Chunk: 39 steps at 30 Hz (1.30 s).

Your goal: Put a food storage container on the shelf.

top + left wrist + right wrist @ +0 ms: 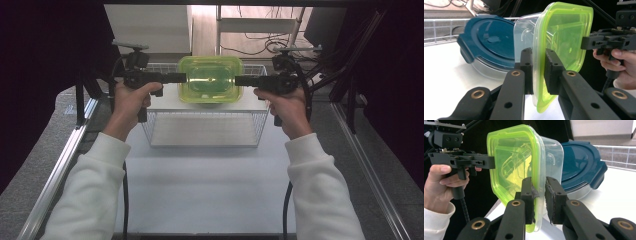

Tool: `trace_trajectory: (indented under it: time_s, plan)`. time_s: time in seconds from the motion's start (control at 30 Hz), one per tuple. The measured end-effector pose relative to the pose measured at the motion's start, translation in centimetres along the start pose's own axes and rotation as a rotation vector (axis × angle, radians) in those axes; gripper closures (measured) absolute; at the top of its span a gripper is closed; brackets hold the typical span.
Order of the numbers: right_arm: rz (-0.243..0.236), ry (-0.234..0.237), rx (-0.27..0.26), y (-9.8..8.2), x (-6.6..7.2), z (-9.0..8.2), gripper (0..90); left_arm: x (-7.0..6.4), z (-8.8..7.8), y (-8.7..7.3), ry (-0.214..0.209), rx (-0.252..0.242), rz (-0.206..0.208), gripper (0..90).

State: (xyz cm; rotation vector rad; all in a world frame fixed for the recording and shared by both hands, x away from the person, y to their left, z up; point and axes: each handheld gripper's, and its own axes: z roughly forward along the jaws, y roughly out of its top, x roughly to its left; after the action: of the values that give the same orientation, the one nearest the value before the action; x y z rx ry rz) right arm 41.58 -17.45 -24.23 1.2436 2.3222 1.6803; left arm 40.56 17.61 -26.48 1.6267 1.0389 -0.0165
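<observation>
We hold a clear container with a yellow-green lid [210,79] between our two grippers, lifted above the white shelf [170,104] on top of the wire basket [202,131]. Our left gripper [183,77] has its jaws pinched narrow on the lid's rim at one short end, and our right gripper [238,80] is clamped the same way on the opposite end. In both gripper views the pads squeeze the lid's edge, with the clear tub on one side of it. Just behind the container, a round glass dish with a dark blue lid [489,42] leans tilted on the white shelf, close to the tub. The white tabletop [205,190] lies in front of the basket.
</observation>
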Motion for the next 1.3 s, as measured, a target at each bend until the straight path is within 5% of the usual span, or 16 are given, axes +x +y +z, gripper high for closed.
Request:
trace_trajectory:
  time_s: [0.27,0.4,0.67,0.9,1.13,1.23,1.3]
  plan:
    - [0.063,0.016,0.022,1.7,-1.9,1.4,76.7,1.5,0.7,1.7,-0.01,0.009,-0.037,79.2]
    - [0.091,0.011,0.034,2.4,-2.7,2.1,76.8,2.0,1.4,2.4,0.018,0.027,-0.05,79.3]
    - [0.196,0.028,0.025,3.0,-4.7,3.5,76.1,4.1,2.5,3.0,-0.012,-0.013,-0.172,78.0]
    - [0.302,-0.011,-0.004,3.1,-5.8,5.0,70.9,5.8,3.7,3.1,-0.027,-0.048,-0.248,73.0]
    - [0.354,-0.003,-0.027,3.1,-6.3,5.5,68.0,6.0,4.0,2.9,-0.006,-0.062,-0.236,69.4]
    - [0.382,-0.016,-0.04,2.9,-6.6,5.8,52.4,6.0,4.2,2.9,0.019,-0.062,-0.207,61.8]
    - [0.359,-0.049,-0.054,2.8,-6.6,5.8,37.0,6.0,4.2,2.9,0.021,-0.069,-0.197,47.2]
